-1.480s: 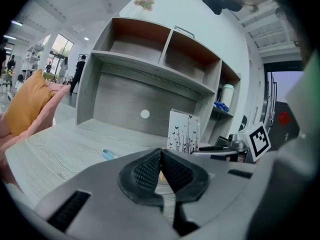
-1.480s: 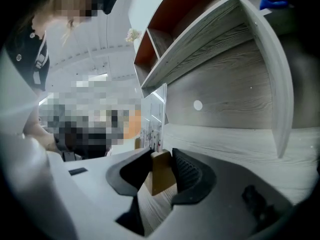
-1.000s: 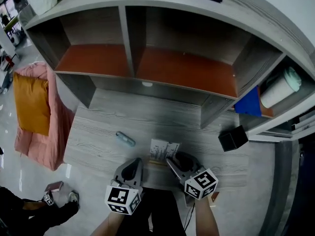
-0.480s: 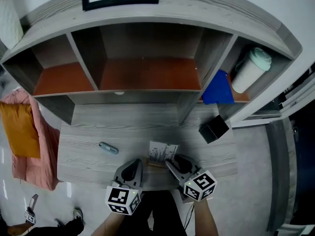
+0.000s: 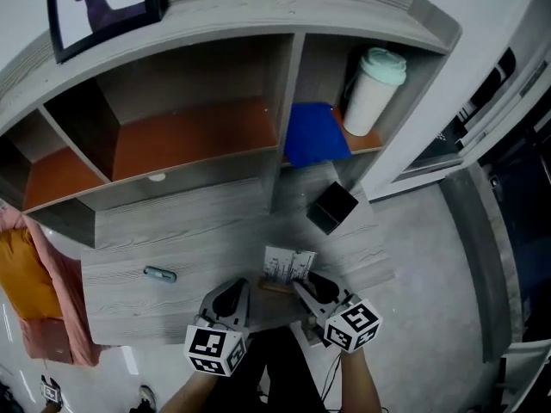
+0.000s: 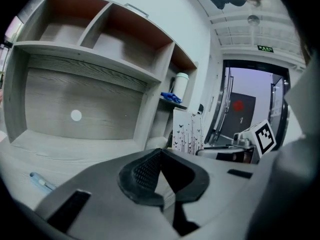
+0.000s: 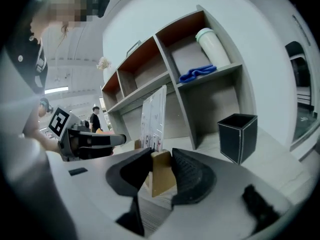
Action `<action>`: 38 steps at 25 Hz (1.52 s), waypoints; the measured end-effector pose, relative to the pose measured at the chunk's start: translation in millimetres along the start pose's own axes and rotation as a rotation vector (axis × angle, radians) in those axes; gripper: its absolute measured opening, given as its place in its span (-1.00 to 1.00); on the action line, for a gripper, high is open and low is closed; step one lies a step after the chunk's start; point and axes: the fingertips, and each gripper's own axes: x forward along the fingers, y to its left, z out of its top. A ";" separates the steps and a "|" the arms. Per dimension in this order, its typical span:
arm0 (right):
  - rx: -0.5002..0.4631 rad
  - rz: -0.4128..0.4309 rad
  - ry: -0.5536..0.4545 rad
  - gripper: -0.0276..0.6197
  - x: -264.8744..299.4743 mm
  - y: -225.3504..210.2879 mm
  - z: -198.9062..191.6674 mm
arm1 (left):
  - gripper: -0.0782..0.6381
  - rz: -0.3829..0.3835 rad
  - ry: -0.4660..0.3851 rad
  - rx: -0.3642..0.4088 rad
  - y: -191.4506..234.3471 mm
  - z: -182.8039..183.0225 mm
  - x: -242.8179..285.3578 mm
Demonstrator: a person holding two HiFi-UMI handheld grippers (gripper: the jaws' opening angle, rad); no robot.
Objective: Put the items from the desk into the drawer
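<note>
Grey desk, right claw gripping card stand, left claw closed

Head view: from high above, facing steeply down onto bench; shelf unit at top, left gripper and right gripper at bottom edge.
Left gripper view: low, close over bench, facing along own fingers toward shelf unit; right gripper at frame right.
Right gripper view: low, tan block close between own fingers; left gripper at frame left.
All three share shelf unit, white cup, blue cloth, printed card.
</note>
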 end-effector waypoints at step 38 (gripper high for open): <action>0.225 -0.448 -0.123 -0.50 -218.2 -78.4 -103.8 | -0.76 -0.487 0.214 0.214 -213.9 -82.9 74.9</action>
